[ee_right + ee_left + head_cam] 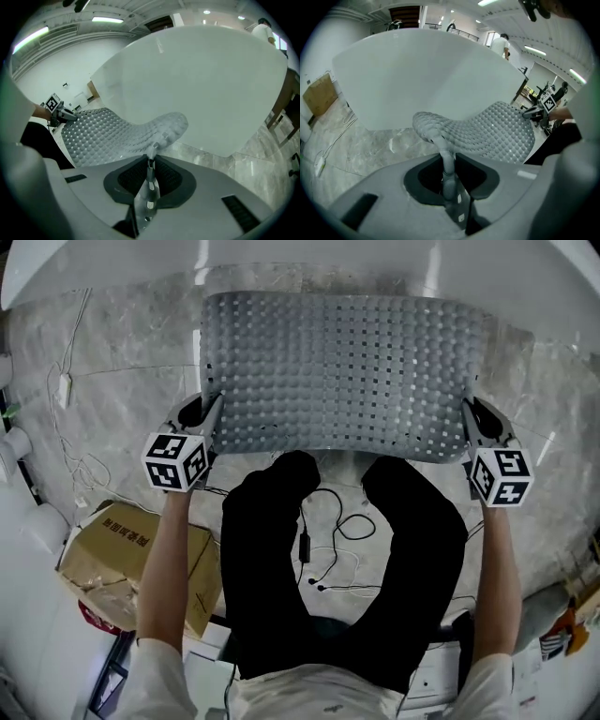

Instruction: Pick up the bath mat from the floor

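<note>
**Item:** grey studded rubber bath mat, perforated. It is stretched between both tools and raised above the pale marble floor. Its far edge lies close to the smooth white bathtub.

**Left tool**: jaws narrow, clamped on the mat's left short edge. The left gripper view shows that edge bunched between them.

**Right tool**: jaws narrow, pinching the right short edge. The mat sags away towards the other tool.

**Surroundings:**
- Brown cardboard box on the floor, beside the person's left arm.
- Thin black cable, looped on the floor between the person's black-trousered legs.
- White cord with a small switch, trailing at far left.

**Obstructions:** the bathtub wall fills the space straight behind the mat in both gripper views.
</note>
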`<state>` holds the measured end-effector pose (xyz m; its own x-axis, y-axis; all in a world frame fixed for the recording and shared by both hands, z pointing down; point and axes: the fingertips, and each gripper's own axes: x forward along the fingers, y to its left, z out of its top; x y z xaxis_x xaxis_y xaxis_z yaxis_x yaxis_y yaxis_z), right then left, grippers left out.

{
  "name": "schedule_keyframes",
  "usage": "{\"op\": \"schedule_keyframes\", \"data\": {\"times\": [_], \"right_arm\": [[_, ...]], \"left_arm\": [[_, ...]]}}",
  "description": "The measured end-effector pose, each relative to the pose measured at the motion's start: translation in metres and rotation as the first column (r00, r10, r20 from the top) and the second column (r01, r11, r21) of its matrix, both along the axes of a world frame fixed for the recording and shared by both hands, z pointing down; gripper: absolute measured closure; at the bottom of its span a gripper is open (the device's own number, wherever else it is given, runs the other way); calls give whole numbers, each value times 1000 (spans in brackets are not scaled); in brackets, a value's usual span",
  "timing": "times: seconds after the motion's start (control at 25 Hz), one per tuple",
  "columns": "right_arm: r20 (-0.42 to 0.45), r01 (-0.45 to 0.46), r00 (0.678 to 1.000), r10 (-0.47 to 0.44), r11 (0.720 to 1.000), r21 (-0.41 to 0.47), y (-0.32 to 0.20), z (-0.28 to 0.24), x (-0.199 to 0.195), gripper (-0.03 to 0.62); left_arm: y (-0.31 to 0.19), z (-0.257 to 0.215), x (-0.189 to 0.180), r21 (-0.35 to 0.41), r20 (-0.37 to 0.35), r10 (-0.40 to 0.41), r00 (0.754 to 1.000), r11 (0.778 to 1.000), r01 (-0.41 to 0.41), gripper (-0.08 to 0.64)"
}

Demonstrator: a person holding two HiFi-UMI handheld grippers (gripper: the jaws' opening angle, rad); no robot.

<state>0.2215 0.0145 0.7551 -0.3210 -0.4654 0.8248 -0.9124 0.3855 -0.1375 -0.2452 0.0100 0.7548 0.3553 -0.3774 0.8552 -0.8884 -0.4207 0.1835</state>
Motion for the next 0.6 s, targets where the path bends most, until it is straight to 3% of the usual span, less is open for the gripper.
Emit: {"op": "schedule_keyframes", "data": {"times": [0.4, 0.6], "right_arm": [[6, -10, 1000, 10, 996, 89, -6, -226, -2, 543], [57, -27, 998, 19, 989, 146, -2, -341, -5, 543]], "left_arm": [[-14, -217, 11, 87, -47, -9, 999, 996, 14, 479], [-16, -329, 8, 139, -103, -44, 994, 989, 59, 479]]}}
